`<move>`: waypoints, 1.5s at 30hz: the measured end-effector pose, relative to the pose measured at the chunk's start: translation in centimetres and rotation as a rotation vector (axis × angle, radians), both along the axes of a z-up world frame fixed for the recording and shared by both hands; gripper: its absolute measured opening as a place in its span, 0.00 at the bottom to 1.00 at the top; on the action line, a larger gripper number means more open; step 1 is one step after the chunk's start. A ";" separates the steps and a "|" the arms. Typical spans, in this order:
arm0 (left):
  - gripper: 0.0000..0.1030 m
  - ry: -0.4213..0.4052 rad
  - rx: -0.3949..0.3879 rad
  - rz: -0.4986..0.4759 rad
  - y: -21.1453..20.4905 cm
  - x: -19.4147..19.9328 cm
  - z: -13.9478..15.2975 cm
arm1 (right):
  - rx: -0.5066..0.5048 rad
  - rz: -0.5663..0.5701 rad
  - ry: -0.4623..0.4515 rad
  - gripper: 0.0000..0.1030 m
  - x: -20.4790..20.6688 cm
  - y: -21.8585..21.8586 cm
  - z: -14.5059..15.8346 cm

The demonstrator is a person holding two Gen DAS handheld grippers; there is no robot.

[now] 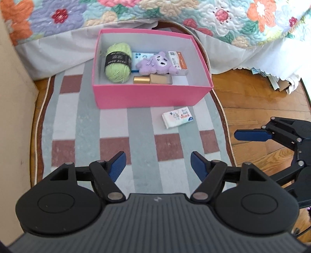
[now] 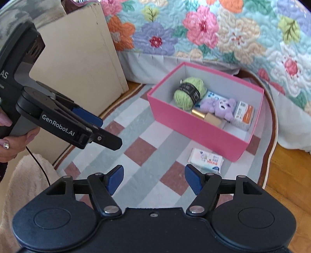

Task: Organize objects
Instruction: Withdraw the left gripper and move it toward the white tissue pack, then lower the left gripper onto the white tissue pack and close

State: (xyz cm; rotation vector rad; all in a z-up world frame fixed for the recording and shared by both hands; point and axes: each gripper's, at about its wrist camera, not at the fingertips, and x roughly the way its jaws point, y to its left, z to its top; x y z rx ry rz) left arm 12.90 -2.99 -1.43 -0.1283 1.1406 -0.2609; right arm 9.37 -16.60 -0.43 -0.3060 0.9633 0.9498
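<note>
A pink box (image 1: 147, 96) (image 2: 194, 126) stands on a checked rug. Inside lie a green yarn ball (image 1: 116, 62) (image 2: 189, 93), a purple plush toy (image 1: 156, 63) (image 2: 219, 107), a gold tube (image 1: 141, 79) (image 2: 198, 113), a tan block (image 1: 161, 79), a blue-white pack (image 1: 139, 56) and an orange-white pack (image 1: 179, 60) (image 2: 243, 114). A white tissue pack (image 1: 177, 117) (image 2: 206, 159) lies on the rug in front of the box. My left gripper (image 1: 157, 164) is open and empty above the rug. My right gripper (image 2: 154, 176) is open and empty, just short of the tissue pack.
The checked rug (image 1: 108, 126) (image 2: 140, 136) lies on a wooden floor (image 1: 262, 101). A bed with a floral quilt (image 1: 175, 11) (image 2: 213, 29) stands behind the box. A beige cabinet side (image 2: 81, 64) is at the left. Papers (image 1: 272, 79) lie under the bed edge.
</note>
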 end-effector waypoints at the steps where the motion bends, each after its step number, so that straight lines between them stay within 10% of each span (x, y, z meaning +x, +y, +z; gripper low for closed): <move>1: 0.79 -0.016 0.011 -0.003 -0.2 0.2 -0.5 | -0.017 0.000 -0.010 0.72 0.1 0.1 -0.8; 23: 0.88 -0.019 -0.016 0.115 -3.4 7.7 -12.3 | -0.007 -0.170 -0.083 0.81 6.8 0.8 -15.2; 45: 0.68 -0.157 -0.141 0.058 -6.0 9.1 -17.5 | -0.002 -0.177 -0.184 0.82 8.4 1.2 -19.2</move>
